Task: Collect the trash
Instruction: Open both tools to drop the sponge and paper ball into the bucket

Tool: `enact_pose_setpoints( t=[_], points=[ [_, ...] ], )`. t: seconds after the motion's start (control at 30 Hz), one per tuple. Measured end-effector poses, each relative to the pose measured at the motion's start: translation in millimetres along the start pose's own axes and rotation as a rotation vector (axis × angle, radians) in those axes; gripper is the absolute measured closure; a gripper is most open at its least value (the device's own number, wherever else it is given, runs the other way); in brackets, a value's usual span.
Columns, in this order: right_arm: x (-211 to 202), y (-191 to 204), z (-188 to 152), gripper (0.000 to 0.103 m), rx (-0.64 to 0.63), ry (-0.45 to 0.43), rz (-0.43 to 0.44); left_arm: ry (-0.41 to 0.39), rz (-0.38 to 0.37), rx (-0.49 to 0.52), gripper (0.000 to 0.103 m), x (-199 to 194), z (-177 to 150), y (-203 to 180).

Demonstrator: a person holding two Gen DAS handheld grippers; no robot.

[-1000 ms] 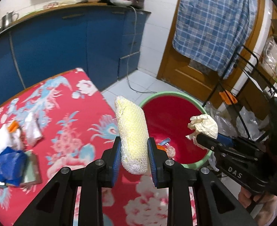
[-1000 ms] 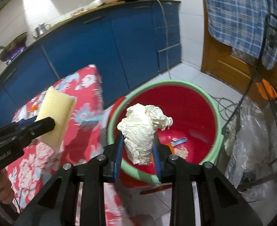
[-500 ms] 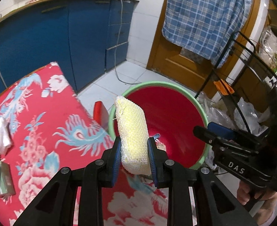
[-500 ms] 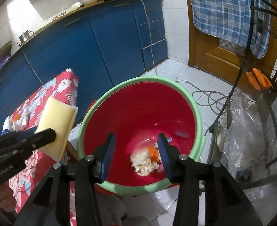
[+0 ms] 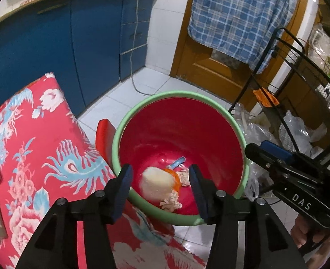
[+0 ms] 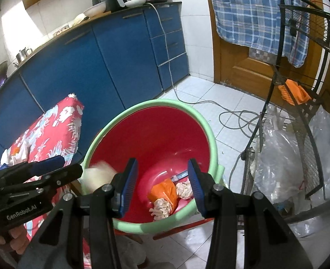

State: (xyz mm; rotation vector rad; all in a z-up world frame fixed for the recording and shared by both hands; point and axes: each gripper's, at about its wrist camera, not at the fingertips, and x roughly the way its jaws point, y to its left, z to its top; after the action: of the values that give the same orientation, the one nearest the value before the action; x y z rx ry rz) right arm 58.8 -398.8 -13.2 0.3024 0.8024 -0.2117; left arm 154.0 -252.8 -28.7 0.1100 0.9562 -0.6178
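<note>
Left gripper (image 5: 160, 180): jaws spread wide, nothing between the pads, poised over the near rim of the bin. Seen from the right wrist view as a black body (image 6: 33, 179) at left.

Right gripper (image 6: 162, 180): jaws likewise spread wide and holding nothing, above the bin's near side. Seen from the left wrist view as a black body (image 5: 284, 168) at right, just outside the rim.

Bin (image 5: 178, 95): round, red inside, pale green rim, standing on white floor tiles just beside the table edge.

Sponge (image 5: 157, 185): pale yellow, blurred, free of both grippers, inside the bin's mouth near its left wall; also visible, blurred, at (image 6: 100, 174).

Bin contents, at the bottom: orange wrapper (image 6: 165, 192), crumpled paper wad (image 6: 162, 208), second paper wad (image 6: 185, 189), small blue strip (image 5: 178, 163).

Table (image 5: 41, 148): red floral cloth, left of the bin.

Surroundings: blue cabinets (image 6: 79, 65), plaid cloth (image 5: 239, 15) hanging on a wooden door, black wire rack (image 6: 308, 103) with plastic bags.
</note>
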Motion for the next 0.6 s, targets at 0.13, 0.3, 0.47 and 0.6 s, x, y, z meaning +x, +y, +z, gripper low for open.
enact_pose_setpoints(
  t=[0.13, 0.3, 0.47, 0.6],
  points=[
    [-2, -2, -1, 0.056, 0.001, -0.001, 0.002, 0.004, 0.006, -0.008, 0.049, 0, -1, 2],
    [-6, 0, -3, 0.056, -0.001, -0.002, 0.008, -0.001, 0.018, -0.024, 0.049, -7, -5, 5],
    [-11, 12, -8, 0.056, -0.017, -0.003, 0.02, -0.016, 0.032, -0.045, 0.049, -21, -11, 12],
    [-16, 24, -12, 0.056, -0.034, -0.004, 0.039, -0.035, 0.055, -0.079, 0.049, -38, -19, 25]
  ],
)
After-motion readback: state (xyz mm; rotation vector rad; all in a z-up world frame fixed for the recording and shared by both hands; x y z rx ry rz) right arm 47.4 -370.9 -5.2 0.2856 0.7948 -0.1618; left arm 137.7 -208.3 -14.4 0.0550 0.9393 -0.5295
